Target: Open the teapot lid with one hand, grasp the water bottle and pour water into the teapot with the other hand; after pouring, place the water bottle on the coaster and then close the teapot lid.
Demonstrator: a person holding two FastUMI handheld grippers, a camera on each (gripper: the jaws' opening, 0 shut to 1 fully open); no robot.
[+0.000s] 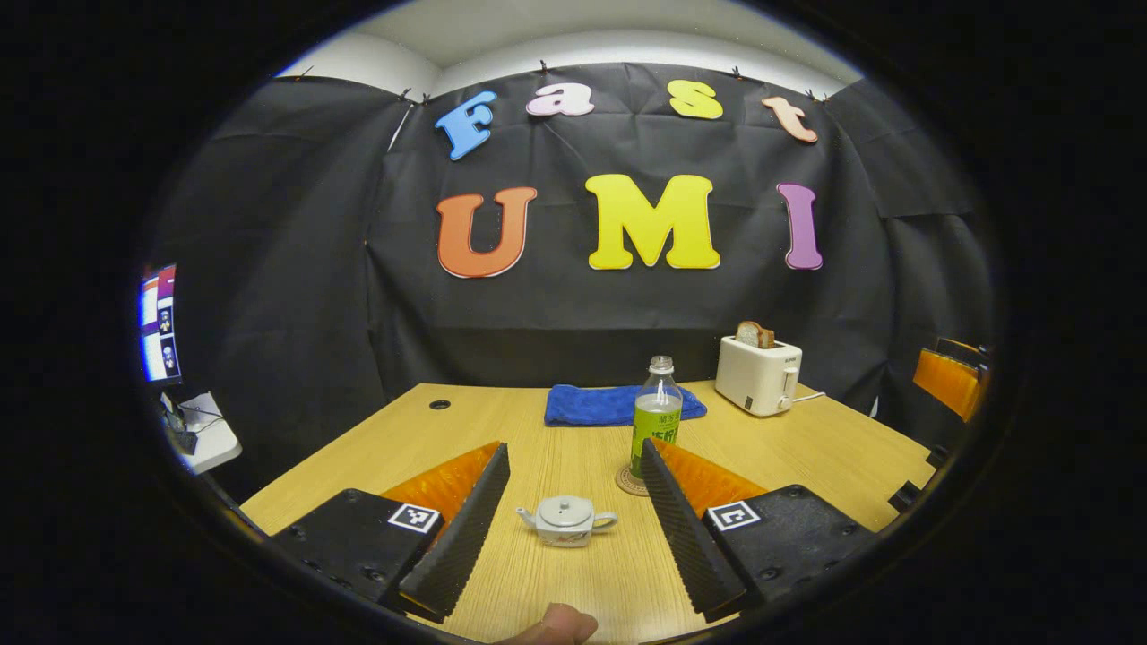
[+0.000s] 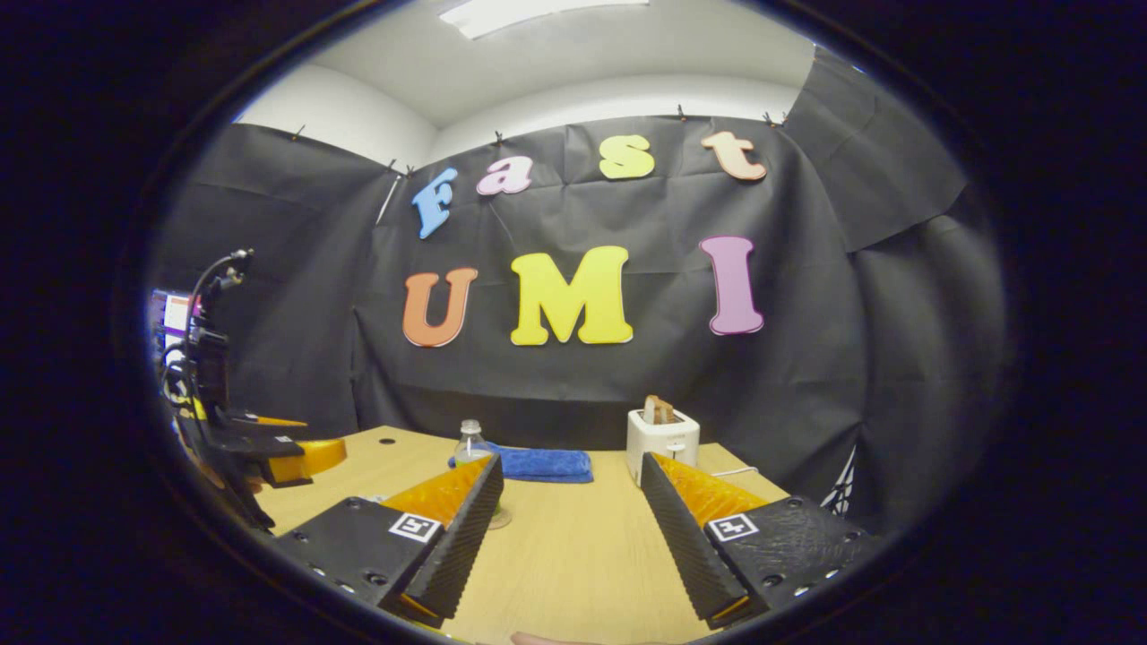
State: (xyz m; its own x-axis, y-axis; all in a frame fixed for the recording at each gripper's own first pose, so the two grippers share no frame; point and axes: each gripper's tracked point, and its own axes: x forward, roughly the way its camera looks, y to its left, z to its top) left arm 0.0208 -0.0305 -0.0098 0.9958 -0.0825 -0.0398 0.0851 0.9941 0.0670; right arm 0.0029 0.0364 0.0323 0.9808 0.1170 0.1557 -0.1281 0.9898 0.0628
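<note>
In the left gripper view, the left hand-held gripper (image 1: 573, 502) hung above a wooden tabletop (image 1: 806, 448) with its two fingers spread wide and nothing between them. A small white teapot (image 1: 566, 521) sat upright on the tabletop directly ahead, framed in the gap between the fingers, its lid (image 1: 565, 510) on, its spout toward the view's left and its handle toward the view's right. Farther off and a little to the right stood the water bottle (image 1: 656, 414), upright, its long axis vertical, resting on a round coaster (image 1: 630, 483) that touched its base. A blue cloth (image 1: 596, 404) lay behind the bottle and a white toaster (image 1: 758, 374) stood near the back right. In the right gripper view, the right hand-held gripper (image 2: 572, 528) was likewise wide open and held nothing. The water bottle (image 2: 470, 443) appeared ahead and off to its left, partly hidden behind the left finger, with the blue cloth (image 2: 543, 464) and toaster (image 2: 662, 441) beyond. The left hand-held gripper (image 2: 285, 452) showed at the far left edge. By this layout, the left one seemed better lined up for the lid, and the right would need to swing left for the bottle.
</note>
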